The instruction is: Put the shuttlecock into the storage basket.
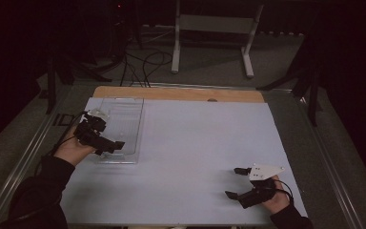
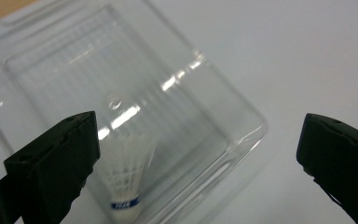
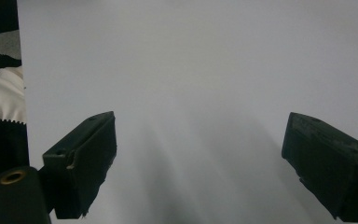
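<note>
Nearest the person, the right gripper (image 1: 237,182) rests well to the right of the clear rectangular plastic tray (image 1: 124,114), its jaws spread wide over the bare white tabletop (image 1: 195,143). Farther in, the left gripper (image 1: 108,146) hovers at the tray's near end, jaws likewise apart and empty. Inside that near end lies a white feathered shuttlecock with a blue-banded cork (image 2: 127,184).

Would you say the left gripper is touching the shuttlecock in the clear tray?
Apart: in the left gripper view, the open left gripper hangs above the tray, shuttlecock lying beneath.
</note>
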The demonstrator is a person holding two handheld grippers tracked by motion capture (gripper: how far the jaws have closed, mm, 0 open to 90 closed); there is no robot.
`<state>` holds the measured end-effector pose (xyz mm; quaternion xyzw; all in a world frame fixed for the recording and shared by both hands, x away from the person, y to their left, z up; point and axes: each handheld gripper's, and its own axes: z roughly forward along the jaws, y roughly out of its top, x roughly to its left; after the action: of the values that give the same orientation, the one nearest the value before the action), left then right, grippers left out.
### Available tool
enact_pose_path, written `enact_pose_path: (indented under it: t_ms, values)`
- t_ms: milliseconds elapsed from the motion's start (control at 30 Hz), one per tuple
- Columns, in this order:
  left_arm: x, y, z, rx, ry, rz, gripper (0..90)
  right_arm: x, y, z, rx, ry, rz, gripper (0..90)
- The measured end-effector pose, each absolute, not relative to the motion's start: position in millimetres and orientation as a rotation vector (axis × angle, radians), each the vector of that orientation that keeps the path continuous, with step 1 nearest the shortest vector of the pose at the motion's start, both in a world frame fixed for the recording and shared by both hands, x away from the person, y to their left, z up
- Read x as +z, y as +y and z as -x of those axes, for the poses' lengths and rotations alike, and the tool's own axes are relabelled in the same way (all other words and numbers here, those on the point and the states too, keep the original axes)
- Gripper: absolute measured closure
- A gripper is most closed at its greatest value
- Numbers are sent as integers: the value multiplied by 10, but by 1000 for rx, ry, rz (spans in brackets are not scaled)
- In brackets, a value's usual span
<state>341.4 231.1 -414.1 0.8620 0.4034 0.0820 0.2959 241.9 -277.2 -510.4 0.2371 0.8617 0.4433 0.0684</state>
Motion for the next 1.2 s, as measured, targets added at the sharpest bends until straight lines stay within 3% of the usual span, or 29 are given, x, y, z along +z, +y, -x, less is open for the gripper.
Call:
enact_pose_path:
  t_ms: [633, 1200]
  values:
    - [-4034, 1865, -3345, 268, 815, -2271, 0, -5106, -2778, -2411, 1340, 2599, -721, 103]
    - [-4026, 1522, -3259, 254, 700, -2280, 0, -5097, -2794, -2409, 1346, 2587, -723, 103]
